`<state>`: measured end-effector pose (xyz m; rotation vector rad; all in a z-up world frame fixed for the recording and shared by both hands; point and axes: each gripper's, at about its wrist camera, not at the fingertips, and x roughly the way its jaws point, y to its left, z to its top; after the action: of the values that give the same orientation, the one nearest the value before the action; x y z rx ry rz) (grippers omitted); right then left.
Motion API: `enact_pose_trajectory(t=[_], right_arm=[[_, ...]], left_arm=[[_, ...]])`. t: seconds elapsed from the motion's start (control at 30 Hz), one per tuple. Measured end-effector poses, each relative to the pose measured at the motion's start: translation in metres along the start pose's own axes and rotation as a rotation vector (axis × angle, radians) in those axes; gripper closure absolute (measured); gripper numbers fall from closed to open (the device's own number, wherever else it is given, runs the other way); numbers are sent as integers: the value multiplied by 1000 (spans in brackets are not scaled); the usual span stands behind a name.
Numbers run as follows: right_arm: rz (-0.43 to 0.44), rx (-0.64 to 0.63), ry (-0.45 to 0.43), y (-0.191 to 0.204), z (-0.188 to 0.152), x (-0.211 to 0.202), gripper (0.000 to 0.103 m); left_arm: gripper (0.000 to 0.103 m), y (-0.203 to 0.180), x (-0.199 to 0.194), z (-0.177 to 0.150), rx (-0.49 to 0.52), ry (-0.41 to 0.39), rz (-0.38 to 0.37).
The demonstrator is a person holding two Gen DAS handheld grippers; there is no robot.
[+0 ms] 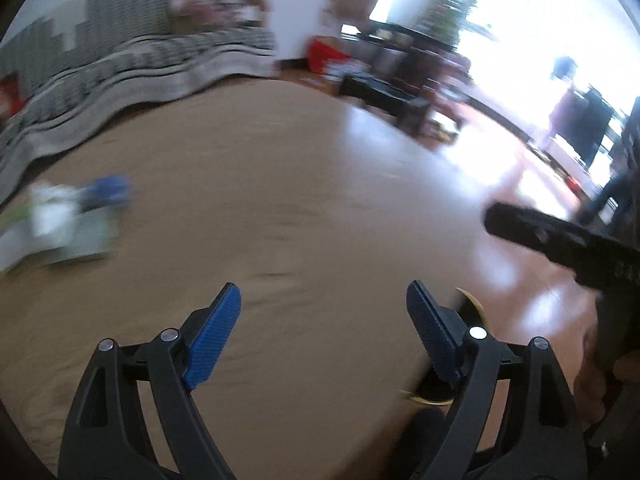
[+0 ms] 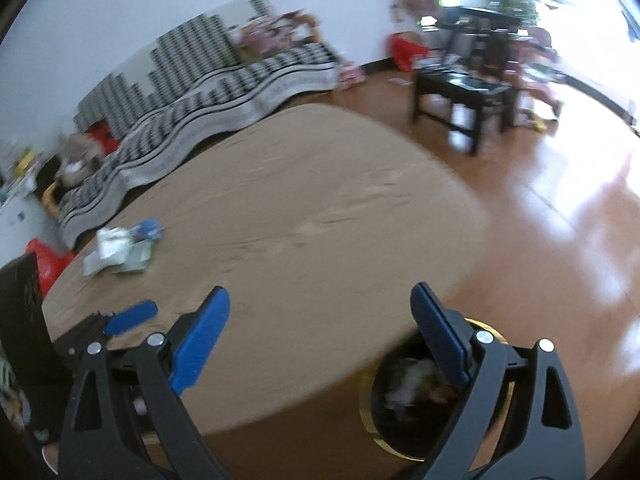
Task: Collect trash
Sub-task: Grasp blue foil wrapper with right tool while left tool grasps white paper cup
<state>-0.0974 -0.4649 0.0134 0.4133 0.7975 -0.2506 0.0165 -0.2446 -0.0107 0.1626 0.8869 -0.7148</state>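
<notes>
A small heap of trash (image 1: 68,220), white and pale green wrappers with a blue crumpled piece, lies at the far left of the tan table (image 1: 280,180). My left gripper (image 1: 320,292) hangs open over the table's near part with nothing between its jaws. In the right wrist view the same trash heap (image 2: 120,250) lies far to the left. My right gripper (image 2: 320,292) is open and empty above the table's near edge. Below its right finger stands a black bin (image 2: 366,392) with a gold rim and crumpled trash (image 2: 412,380) inside. One blue pad (image 2: 132,314) of the left gripper shows at the left.
A sofa with a black-and-white striped cover (image 2: 224,80) runs behind the table. A dark low table (image 2: 464,88) and a red bag (image 2: 404,52) stand on the glossy wood floor (image 2: 560,220) at the right. Another red bag (image 2: 48,260) sits at the left.
</notes>
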Motion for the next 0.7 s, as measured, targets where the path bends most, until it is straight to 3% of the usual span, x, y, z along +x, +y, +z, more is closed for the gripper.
enact_pose_trajectory(t=[0.23,0.37,0.5,0.7], right_arm=[[137,-140,58,121,10,57,14],[195,-187,83,173,16,91,14],[217,-232,111,209,24,132,15],[271,-206,107,233,49,173,15]], left_arm=[[17,129,-42,-2,-188,-55,202],[17,170,-45,-4,-182,-69,316],[17,193,-27,4,-174,-64,345],[17,214,4,23,-183,-63,332]])
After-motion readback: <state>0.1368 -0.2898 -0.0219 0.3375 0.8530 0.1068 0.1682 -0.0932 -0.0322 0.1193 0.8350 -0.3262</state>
